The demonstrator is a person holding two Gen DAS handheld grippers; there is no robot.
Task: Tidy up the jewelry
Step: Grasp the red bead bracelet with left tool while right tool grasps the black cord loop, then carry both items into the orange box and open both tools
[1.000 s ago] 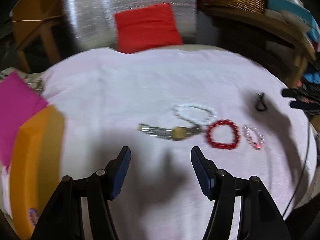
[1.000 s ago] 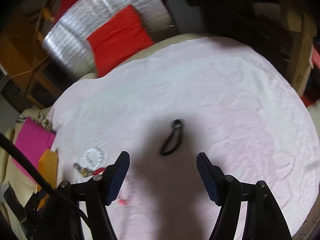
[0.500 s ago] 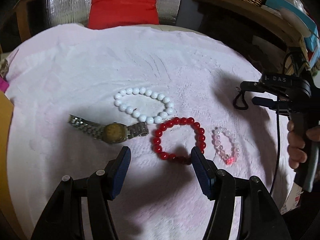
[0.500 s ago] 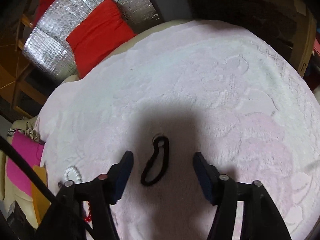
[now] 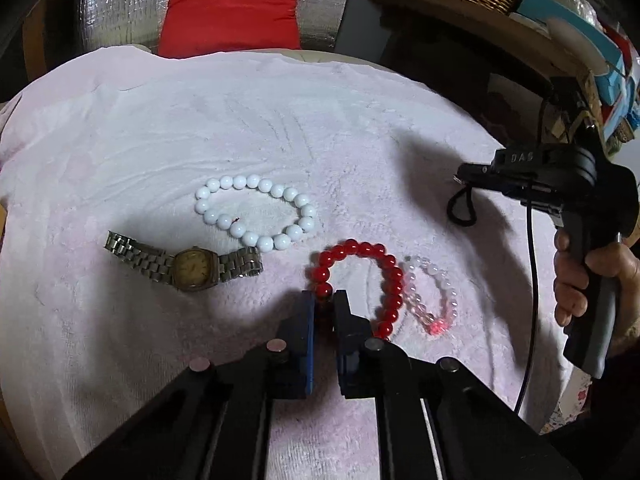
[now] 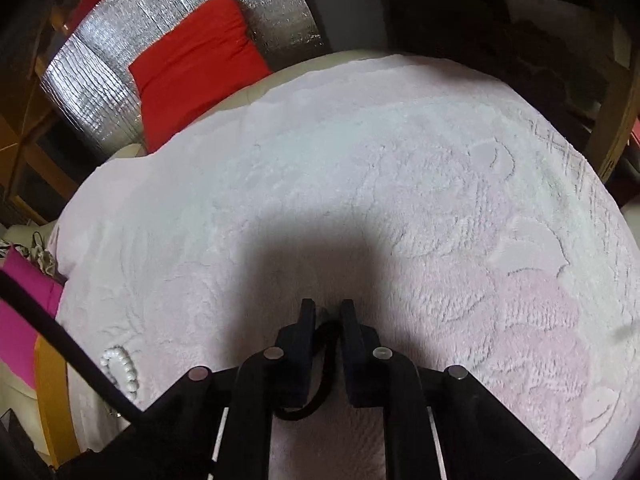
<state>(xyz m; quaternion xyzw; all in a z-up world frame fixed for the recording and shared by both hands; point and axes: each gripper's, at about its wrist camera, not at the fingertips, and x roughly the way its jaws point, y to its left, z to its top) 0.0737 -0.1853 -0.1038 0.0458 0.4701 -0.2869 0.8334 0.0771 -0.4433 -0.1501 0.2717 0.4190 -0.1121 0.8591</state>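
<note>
Where grippers pinch: watch, pearls alongside.

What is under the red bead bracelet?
The red bead bracelet lies on the pink fluffy towel. Its right side touches or overlaps the pale pink bracelet; which one is on top is unclear. The left gripper covers the beads it pinches.

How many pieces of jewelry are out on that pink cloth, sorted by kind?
Bead bracelets: 3 – white, red, pale pink
Wristwatch: 1
Black cord loop: 1
Total: 5
</note>
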